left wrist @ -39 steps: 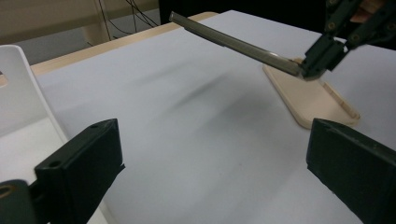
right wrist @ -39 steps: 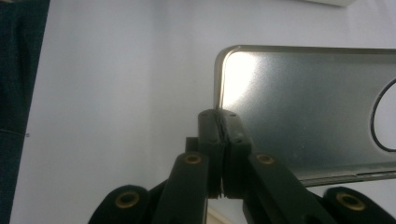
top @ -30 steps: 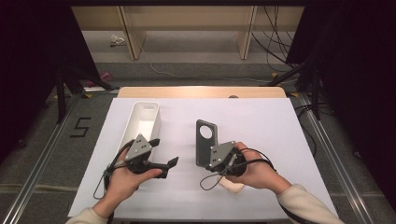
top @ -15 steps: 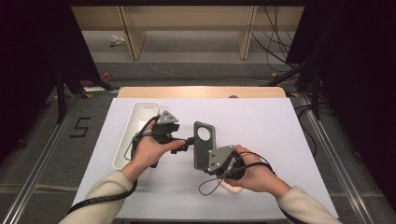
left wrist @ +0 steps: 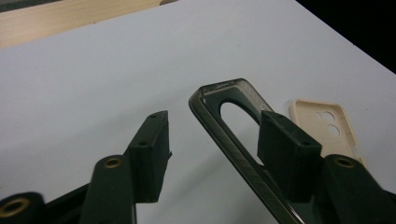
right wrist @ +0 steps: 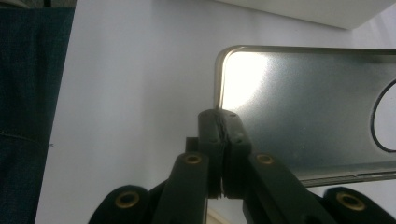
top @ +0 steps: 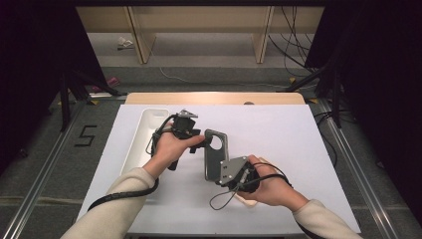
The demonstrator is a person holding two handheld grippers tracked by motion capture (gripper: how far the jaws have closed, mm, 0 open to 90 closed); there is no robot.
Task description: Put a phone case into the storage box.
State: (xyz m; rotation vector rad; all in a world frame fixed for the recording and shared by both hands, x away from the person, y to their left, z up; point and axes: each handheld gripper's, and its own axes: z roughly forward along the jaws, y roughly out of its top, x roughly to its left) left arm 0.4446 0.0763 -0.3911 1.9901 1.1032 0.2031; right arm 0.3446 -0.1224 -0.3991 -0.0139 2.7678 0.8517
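Right now the grey phone case (top: 215, 154) stands on edge above the middle of the white worktop (top: 278, 129), held up by the right gripper (top: 225, 174) at its near end. In the right gripper view the two black fingers (right wrist: 219, 135) are pressed together on the rim of the case (right wrist: 308, 112) near one rounded corner, so the right gripper is clamped on it, and the round camera cut-out sits at the far right of that picture.

The left gripper (top: 201, 142) comes in from the left, just beside the far end of the case. Its fingers have just been closing, and they stand partly apart with the case's top end between them. In the left gripper view the right-hand finger (left wrist: 287, 149) lies close against the case's edge (left wrist: 219, 121); whether it actually touches I cannot tell. The left-hand finger (left wrist: 152, 140) is clearly off it, with bare worktop showing in the gap, so the left gripper does not yet grip the case.

A second case, cream coloured (left wrist: 327, 126), lies flat on the worktop beyond the grey one in the left gripper view, its camera holes facing up. In the high view it peeks out under the right hand (top: 266, 186). A long white tray (top: 144, 134) lies along the left part of the worktop, just beside the left hand (top: 169, 149)
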